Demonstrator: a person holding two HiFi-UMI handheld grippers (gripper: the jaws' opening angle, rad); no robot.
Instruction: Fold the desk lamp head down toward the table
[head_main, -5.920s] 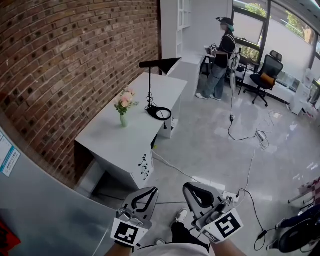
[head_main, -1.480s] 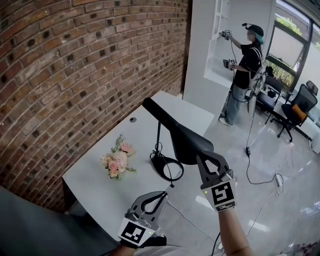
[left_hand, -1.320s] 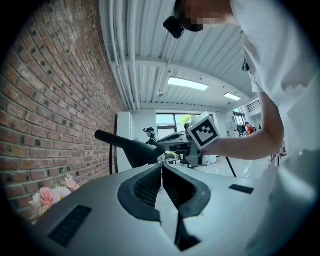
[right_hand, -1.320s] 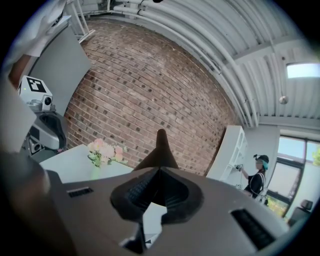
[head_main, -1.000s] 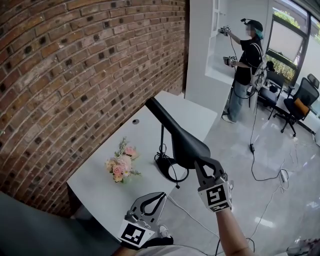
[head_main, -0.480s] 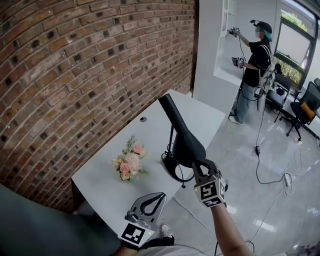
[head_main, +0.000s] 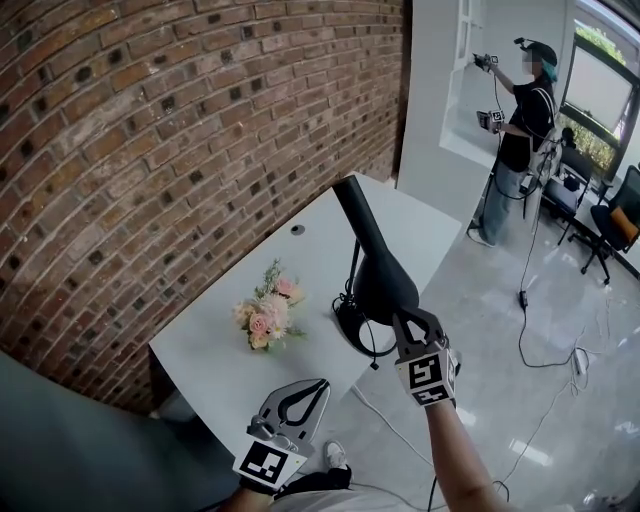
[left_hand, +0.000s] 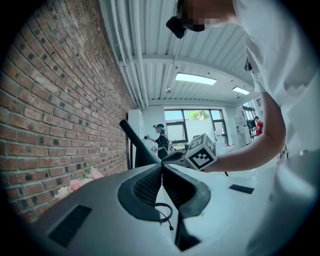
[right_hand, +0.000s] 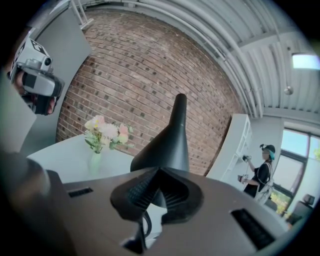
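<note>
Bright daylight indoors, mainly from windows (head_main: 595, 70) at far right; ceiling strip (left_hand: 195, 78) adds glow. Pale glare on floor (head_main: 540, 430), shadows soft. Near-black lamp head (right_hand: 167, 140) vs lit brick wall (head_main: 150, 150). Strong fisheye bend, dark round vignette in both tool views; left tool (left_hand: 161, 166) & right tool (right_hand: 159, 171) bodies blurry close to lens

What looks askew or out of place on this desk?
Only the lamp head, tilted steeply with its wide end low, because the right tool grips its rim. The flowers stand upright on the desk; nothing spilled.
</note>
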